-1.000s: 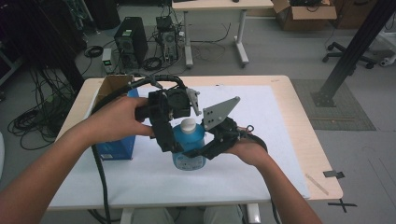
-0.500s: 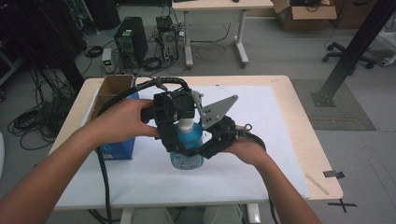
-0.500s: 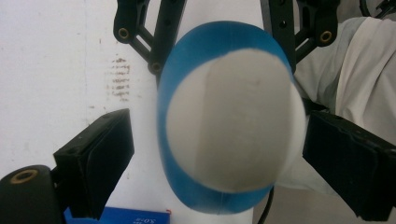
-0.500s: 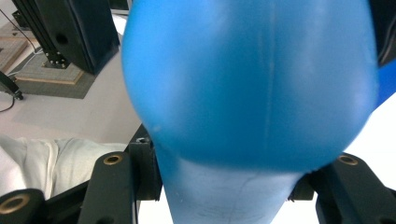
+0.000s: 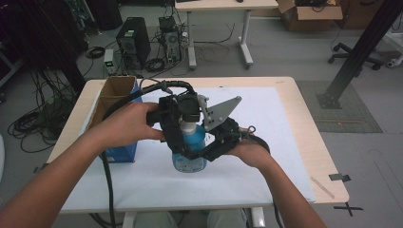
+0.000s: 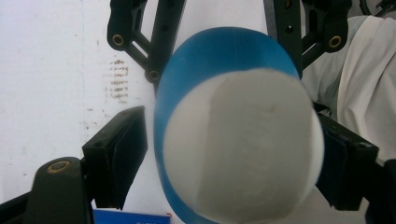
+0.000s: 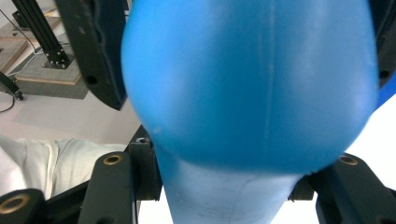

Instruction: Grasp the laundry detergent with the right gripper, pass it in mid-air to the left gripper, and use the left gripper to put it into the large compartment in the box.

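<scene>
One blue bottle (image 5: 189, 151) with a white cap (image 6: 243, 144) is standing upright near the middle of the tabletop (image 5: 304, 142), its body translucent and rounded. The right gripper (image 5: 216, 145) is clamping its jaws around the bottle's lower body. The left gripper (image 5: 178, 124) is coming at the cap from above; its jaws have just been closing, with the cap between them, and the left pad is standing just clear of it. A white sheet (image 5: 266, 118) is covering the wooden tabletop. One open blue cardboard box (image 5: 116, 118) is sitting at the left. Beyond, two computer towers (image 5: 132, 42) and cables are lying on the grey floor (image 5: 285, 52).
</scene>
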`<control>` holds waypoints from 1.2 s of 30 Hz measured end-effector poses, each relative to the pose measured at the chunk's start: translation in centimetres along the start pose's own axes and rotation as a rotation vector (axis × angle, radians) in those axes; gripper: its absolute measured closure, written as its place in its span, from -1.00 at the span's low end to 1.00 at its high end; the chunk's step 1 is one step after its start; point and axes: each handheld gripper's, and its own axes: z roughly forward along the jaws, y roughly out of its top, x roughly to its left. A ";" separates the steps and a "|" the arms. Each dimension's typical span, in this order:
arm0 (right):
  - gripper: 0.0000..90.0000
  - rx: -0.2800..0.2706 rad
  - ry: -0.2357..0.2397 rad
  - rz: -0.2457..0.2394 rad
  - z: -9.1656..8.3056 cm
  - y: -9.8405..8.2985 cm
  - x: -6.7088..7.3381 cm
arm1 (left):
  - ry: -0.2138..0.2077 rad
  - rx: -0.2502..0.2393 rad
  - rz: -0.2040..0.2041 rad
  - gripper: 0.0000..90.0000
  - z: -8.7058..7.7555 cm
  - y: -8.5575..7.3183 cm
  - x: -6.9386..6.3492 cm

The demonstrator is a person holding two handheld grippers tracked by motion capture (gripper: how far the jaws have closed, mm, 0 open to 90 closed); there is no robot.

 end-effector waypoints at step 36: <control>-0.03 0.008 -0.005 -0.004 0.3 0.0 0.0 | 0.017 0.006 0.019 -0.16 0.2 -0.1 -0.3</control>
